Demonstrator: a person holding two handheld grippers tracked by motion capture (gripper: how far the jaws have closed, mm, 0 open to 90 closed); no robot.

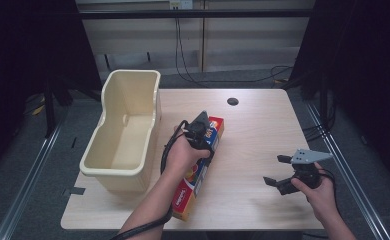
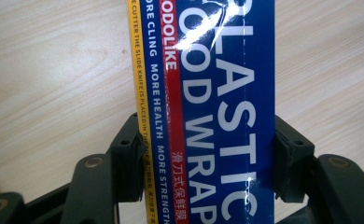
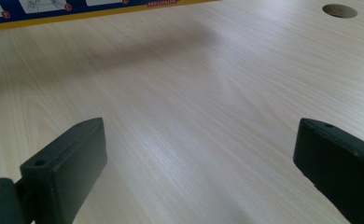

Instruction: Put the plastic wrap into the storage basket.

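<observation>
Glossy cardboard wrap box [image 2: 217, 112], long and rectangular, clamped in left tool [image 2: 203, 158].

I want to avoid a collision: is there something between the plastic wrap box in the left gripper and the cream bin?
Nothing visible. The left gripper holds the plastic wrap box right beside the cream bin, with bare table between them.

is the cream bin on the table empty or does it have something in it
Empty. The high view looks straight into the bin and shows only its bare cream floor and walls. The wrap box is outside it, held in the left tongs.
</observation>
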